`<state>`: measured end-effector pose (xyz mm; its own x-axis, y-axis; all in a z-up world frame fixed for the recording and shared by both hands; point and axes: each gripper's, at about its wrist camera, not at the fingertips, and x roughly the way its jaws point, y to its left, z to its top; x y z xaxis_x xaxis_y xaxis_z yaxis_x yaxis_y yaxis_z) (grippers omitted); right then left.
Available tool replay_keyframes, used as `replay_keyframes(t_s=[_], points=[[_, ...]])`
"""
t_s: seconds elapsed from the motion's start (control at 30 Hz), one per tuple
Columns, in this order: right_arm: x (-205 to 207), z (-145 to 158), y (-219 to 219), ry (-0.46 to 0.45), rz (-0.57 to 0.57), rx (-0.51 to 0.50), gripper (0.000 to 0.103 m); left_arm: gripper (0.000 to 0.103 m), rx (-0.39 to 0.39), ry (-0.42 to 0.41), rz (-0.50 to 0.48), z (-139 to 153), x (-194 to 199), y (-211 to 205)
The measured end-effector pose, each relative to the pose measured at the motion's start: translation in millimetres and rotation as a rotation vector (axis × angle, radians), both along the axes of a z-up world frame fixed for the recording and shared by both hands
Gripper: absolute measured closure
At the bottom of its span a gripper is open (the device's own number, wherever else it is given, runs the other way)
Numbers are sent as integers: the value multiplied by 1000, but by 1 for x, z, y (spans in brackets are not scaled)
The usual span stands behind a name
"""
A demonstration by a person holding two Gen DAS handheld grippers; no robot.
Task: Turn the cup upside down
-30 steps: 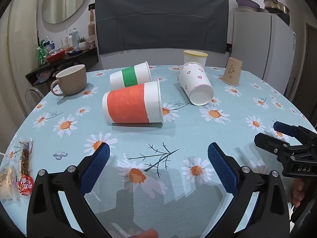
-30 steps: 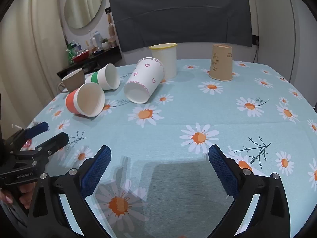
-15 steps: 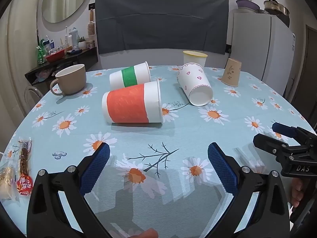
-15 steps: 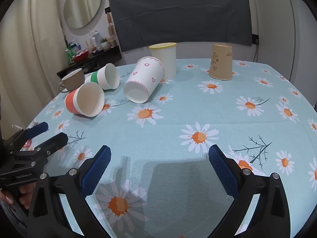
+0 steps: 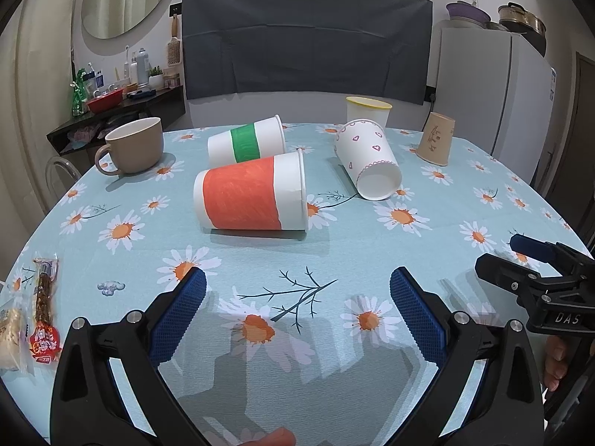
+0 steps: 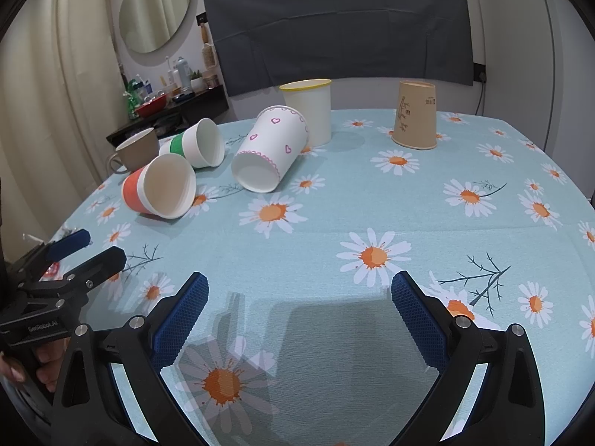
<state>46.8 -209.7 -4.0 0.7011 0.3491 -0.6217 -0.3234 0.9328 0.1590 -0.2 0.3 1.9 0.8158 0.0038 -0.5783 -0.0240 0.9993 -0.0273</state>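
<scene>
Three paper cups lie on their sides on the daisy tablecloth: an orange-banded cup (image 5: 253, 199) (image 6: 160, 191), a green-banded cup (image 5: 247, 145) (image 6: 197, 143) behind it, and a white cup with pink hearts (image 5: 368, 163) (image 6: 269, 154). A brown paper cup (image 5: 436, 144) (image 6: 415, 119) stands upside down at the back right. My left gripper (image 5: 297, 306) is open and empty, in front of the orange cup. My right gripper (image 6: 299, 308) is open and empty, over bare cloth.
A beige mug (image 5: 134, 145) stands at the left. A white tub with a yellow rim (image 6: 308, 111) stands upright behind the heart cup. Snack packets (image 5: 42, 319) lie at the table's left edge. A fridge (image 5: 491, 93) stands at the right.
</scene>
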Motion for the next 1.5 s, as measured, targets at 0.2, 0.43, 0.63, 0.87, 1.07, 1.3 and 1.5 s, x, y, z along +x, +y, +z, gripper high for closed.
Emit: replay_keyframes(t_s=[0.2,0.43,0.63,0.87,1.07,1.3,1.5], points=[[0,0,0,1,0,0,8,6,-8,-2,-3,0,0,1],[1,0,-1,3,2,1,8,6,-19,3,-2,-1,1,2],[1,-2,1,4,3,1,8,6,-32,7,-1,-2,1,3],[1,-3,1,4,5,4,8,6,-31,7,-2,-2,1,4],[-3,-2,3,5,8,7,8,6,-31,9,1,-2,2,3],[-2,1,0,6,11,18,8,6,-23,9,17,-4,2,3],[-2,1,-1,6,18,28,8,6,-12,23,32,-4,3,4]])
